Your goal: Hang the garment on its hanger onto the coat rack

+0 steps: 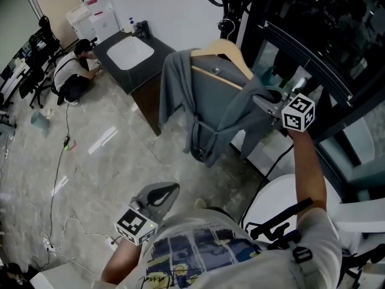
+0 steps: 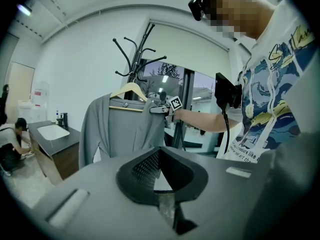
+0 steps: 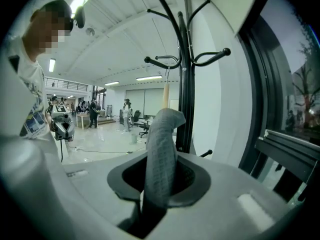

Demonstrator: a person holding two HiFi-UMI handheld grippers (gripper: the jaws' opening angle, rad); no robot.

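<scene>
Garment: A grey robe-like garment (image 1: 210, 101) is draped over a wooden hanger (image 1: 225, 50), up against the black coat rack (image 1: 233, 2) at the far right. Its sleeves and belt hang loose.
Hanger hook: The metal hook is seen right beside the rack's pole. Whether it is seated over a prong cannot be told.
Right gripper: The right gripper (image 1: 269, 103) is raised to the garment's right shoulder. A fold of grey cloth is clamped between its jaws and looks pinched from both sides.
Left gripper: The left gripper (image 1: 159, 194) is held low and near, by the person's body and well apart from the garment. Its jaws are drawn together with nothing between them.
Handling: The cloth is judged soft, limp and light, and likely to slide on the smooth wood if pulled by one shoulder. The hanger is judged stiff and able to carry the weight.
Where to hold: A grip on the hanger's wooden arm through the cloth is judged best, not on a loose sleeve, so that the hook can be steered.
Surroundings: A dark counter with a white sink (image 1: 129, 53) stands at the far left.
</scene>
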